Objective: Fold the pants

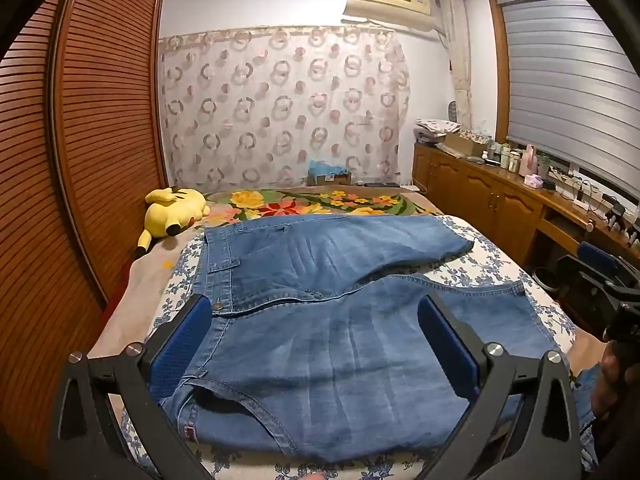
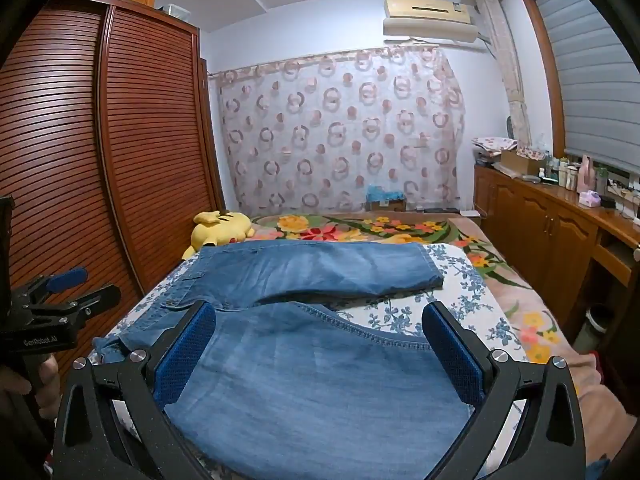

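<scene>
Yellow plush toy [image 1: 174, 210] lying at centre left, beside the slatted wooden wardrobe [image 1: 92, 128] filling the left. Ring-patterned curtain [image 1: 280, 108] across the middle, air conditioner [image 1: 388, 2] up top, cluttered wooden cabinet [image 1: 492, 196] along the right.

we record the pants [image 1: 320, 340] as mid-blue washed denim with paler faded streaks and tan stitching. beneath the pants, the sheet [image 1: 480, 268] is white with a blue flower print. beyond the pants, the blanket [image 1: 304, 202] carries yellow, red and orange flowers with green leaves. left of the pants, the plush toy [image 1: 174, 210] is yellow with black tips. the wardrobe [image 1: 92, 128] beside it is reddish-brown with slatted lines. behind the pants, the curtain [image 1: 280, 108] is pale with pink and grey rings. the gripper pads [image 2: 186, 350] are blue on black frames.
</scene>
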